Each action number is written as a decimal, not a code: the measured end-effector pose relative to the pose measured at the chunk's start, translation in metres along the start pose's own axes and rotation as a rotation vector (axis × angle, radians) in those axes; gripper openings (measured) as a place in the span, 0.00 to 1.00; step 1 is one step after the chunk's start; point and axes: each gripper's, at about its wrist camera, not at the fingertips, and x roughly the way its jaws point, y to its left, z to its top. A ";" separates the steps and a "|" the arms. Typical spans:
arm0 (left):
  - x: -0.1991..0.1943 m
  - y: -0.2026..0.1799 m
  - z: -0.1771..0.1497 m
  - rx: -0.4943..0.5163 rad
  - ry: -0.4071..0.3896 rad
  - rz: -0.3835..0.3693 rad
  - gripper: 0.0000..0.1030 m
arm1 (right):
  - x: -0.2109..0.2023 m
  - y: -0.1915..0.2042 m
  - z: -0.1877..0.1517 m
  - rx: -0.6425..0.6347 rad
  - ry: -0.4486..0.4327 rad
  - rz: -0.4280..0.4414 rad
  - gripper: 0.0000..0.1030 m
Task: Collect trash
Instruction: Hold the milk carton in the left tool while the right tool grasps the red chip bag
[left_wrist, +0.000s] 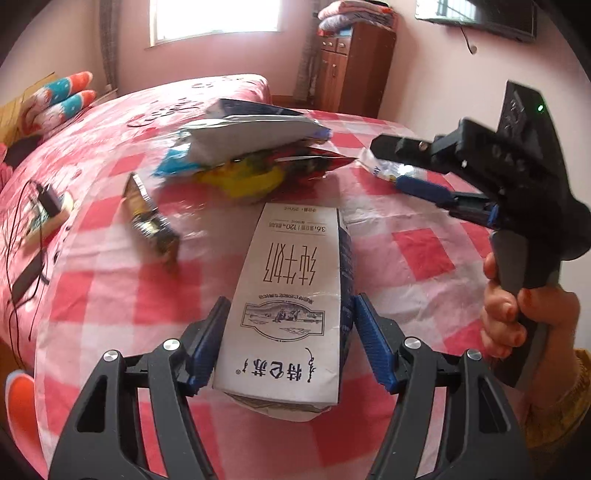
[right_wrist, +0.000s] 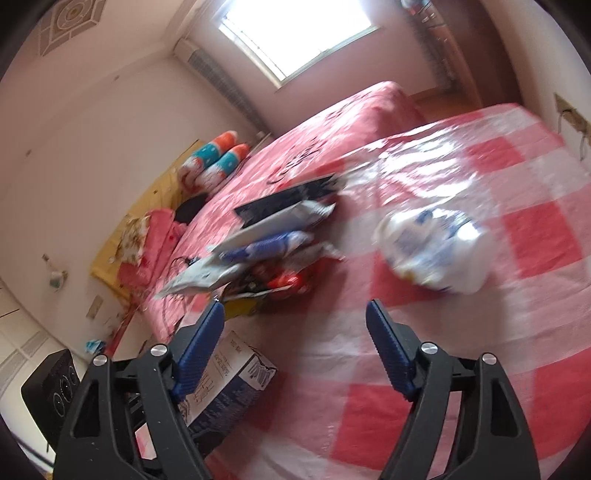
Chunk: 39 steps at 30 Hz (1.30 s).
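— How far along are we with the trash?

— I'd judge early. Nothing shows as bagged or binned, and I can't see any bin. The checked worktop (left_wrist: 424, 254) still carries a heap of wrappers (left_wrist: 251, 147), a small dark-and-gold packet (left_wrist: 151, 218) lying loose to one side of it, a crumpled white-and-blue bag (right_wrist: 432, 247) on the other side, and the milk carton (left_wrist: 291, 302) nearest me.

— What is the left gripper doing?

— The left gripper (left_wrist: 291, 339) has its jaws around the milk carton. One blue pad looks pressed on the carton's side; the other stands just beside the far edge, and I can't tell whether it truly touches. So I read it as a grip at carton width, not fully certain. The carton lies flat, lengthwise between the fingers, pointing toward the heap.

— And the right?

— The right gripper (right_wrist: 295, 350) has its jaws apart with nothing between them in its own view, only worktop. From the left camera its tips sit at the crumpled bag, one finger over it and one under, but blur hides whether they press it. I'd call it not yet held.
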 end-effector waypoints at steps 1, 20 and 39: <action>-0.005 0.006 -0.003 -0.016 -0.005 -0.001 0.66 | 0.003 0.005 -0.001 -0.021 0.004 0.003 0.68; -0.024 0.053 -0.020 -0.115 -0.041 0.017 0.66 | 0.062 -0.013 0.000 0.319 0.081 0.214 0.32; -0.004 0.060 -0.033 -0.152 0.004 -0.044 0.67 | 0.070 -0.025 0.011 0.418 -0.010 0.219 0.41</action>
